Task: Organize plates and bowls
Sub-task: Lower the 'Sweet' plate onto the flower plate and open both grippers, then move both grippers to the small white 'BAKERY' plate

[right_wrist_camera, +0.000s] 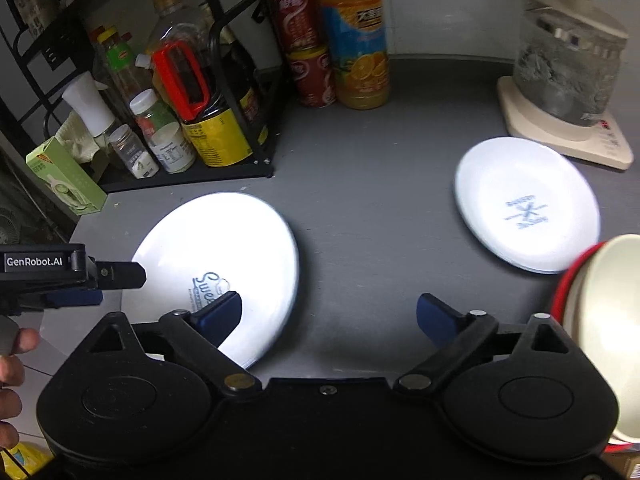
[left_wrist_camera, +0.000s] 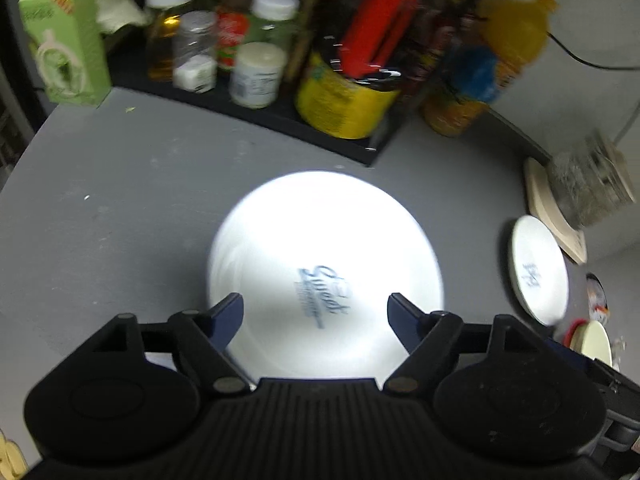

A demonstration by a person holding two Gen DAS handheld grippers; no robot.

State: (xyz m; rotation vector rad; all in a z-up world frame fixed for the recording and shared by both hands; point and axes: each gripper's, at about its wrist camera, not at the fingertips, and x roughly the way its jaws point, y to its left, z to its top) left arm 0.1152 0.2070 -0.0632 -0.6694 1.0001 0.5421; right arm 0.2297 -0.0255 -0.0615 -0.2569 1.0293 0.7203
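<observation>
Right wrist view, left to right, all placed from the large white plate [right_wrist_camera: 224, 264]. Left of it, the left gripper [right_wrist_camera: 120, 276] reaches in over its rim, a person's hand [right_wrist_camera: 12, 360] behind. Jaws wide, nothing between them; in the left wrist view that gripper [left_wrist_camera: 316, 312] hovers above the plate [left_wrist_camera: 324, 276], not touching. The plate lies flat on the grey counter [right_wrist_camera: 360, 220], just in front of the black rack [right_wrist_camera: 224, 172] of bottles.

Right gripper [right_wrist_camera: 328, 316] sits just right of the plate: jaws spread wide, empty, bare counter between them; its left finger [right_wrist_camera: 220, 316] overlaps the plate's edge in view, contact unclear.

Well right of the plate lies a smaller white plate [right_wrist_camera: 524, 204], beside the kettle base [right_wrist_camera: 568, 136]. Further right, at the frame edge, a cream bowl [right_wrist_camera: 604, 320] with red rim.

Judgement: glazed ceramic, stiff, slick, moderately heavy, chips if dropped. Grip at the rim, pads above and below the lip.
</observation>
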